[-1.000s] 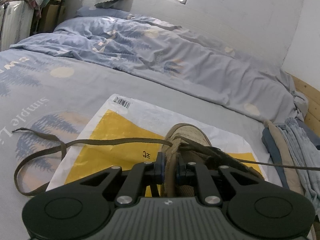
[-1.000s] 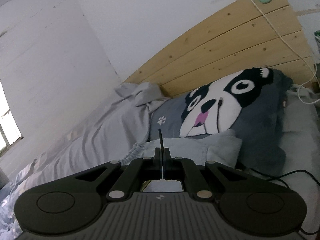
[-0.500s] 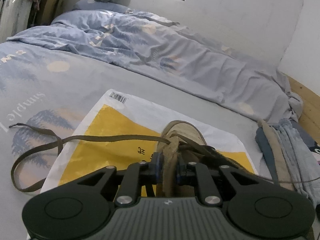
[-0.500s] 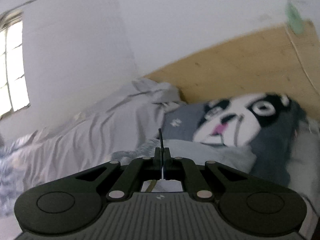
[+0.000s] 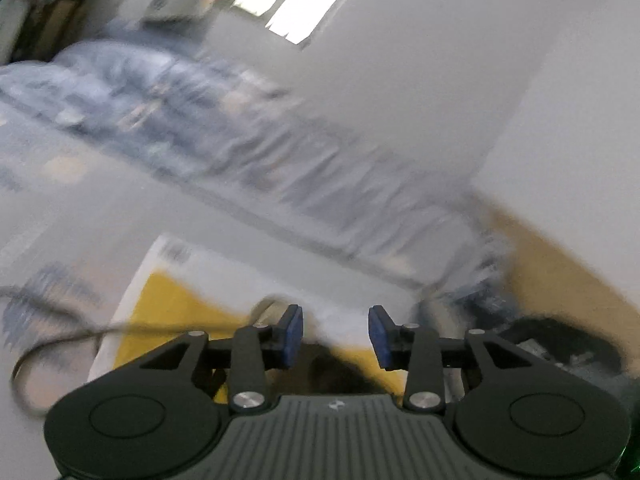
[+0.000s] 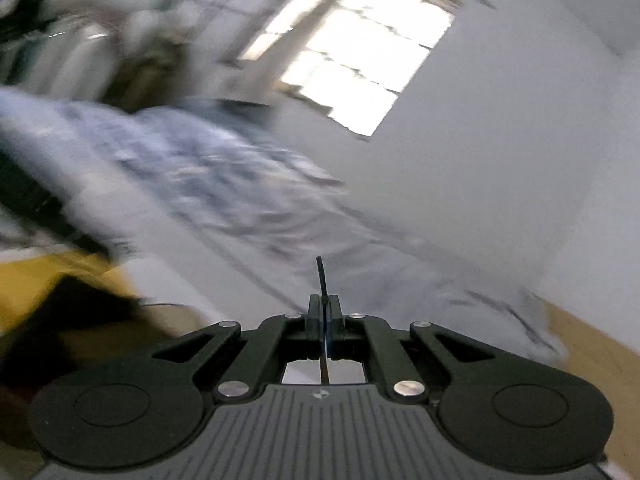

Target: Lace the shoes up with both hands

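Note:
Both views are blurred by motion. In the left wrist view my left gripper (image 5: 335, 338) is opening, its blue pads (image 5: 295, 334) apart with nothing between them. A dark blur of the shoe (image 5: 340, 374) lies just below and behind the pads, on a yellow and white mailer bag (image 5: 172, 312). A brown lace (image 5: 60, 344) trails off to the left across the bed. In the right wrist view my right gripper (image 6: 325, 312) is shut on the dark tip of a shoelace (image 6: 321, 276), which sticks up past the fingertips. The shoe shows as a dark smear (image 6: 72, 320) at the lower left.
A rumpled blue-grey duvet (image 5: 200, 120) lies across the bed behind the bag. A bright window (image 6: 352, 60) is set in the white wall. Wooden headboard (image 5: 560, 280) and a pile of clothes (image 5: 560, 344) are at the right.
My left gripper has let go of the shoe's tongue, opened and lifted away. My right gripper, still shut on the lace tip, has swung from the headboard and dog pillow round to the window side.

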Demonstrator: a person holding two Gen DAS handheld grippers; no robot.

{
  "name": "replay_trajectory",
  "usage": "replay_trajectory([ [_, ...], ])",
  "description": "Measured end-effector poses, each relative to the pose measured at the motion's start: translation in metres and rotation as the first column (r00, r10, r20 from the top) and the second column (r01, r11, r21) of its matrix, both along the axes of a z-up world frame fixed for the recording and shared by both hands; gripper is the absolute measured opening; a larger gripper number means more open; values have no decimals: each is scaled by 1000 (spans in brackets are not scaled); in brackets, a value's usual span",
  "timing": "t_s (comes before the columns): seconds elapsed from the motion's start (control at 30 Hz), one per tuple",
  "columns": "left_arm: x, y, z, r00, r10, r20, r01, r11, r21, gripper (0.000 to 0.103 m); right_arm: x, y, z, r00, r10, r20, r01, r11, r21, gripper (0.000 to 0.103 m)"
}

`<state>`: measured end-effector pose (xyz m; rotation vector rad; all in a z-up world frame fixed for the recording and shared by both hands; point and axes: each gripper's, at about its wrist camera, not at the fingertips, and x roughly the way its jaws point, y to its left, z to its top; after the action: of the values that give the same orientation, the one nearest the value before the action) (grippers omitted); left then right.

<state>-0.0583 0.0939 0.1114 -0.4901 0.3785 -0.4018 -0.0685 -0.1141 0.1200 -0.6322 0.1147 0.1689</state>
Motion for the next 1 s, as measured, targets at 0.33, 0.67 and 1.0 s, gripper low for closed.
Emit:
replay_trajectory([
  [0.33,-7,13,2,979,-144,147,147,989,-15,45,-11,58,-22,980,195,-48,-196,980,-17,1],
  [0.67,-2,22,-7,980,-140,144,150,987,-65,25,-23,60,-16,948,306,-92,-300,951,74,1],
  [1.0,0,36,-12,985,-104,139,130,972,-195,8,-25,61,-11,946,302,-120,-286,948,137,1],
])
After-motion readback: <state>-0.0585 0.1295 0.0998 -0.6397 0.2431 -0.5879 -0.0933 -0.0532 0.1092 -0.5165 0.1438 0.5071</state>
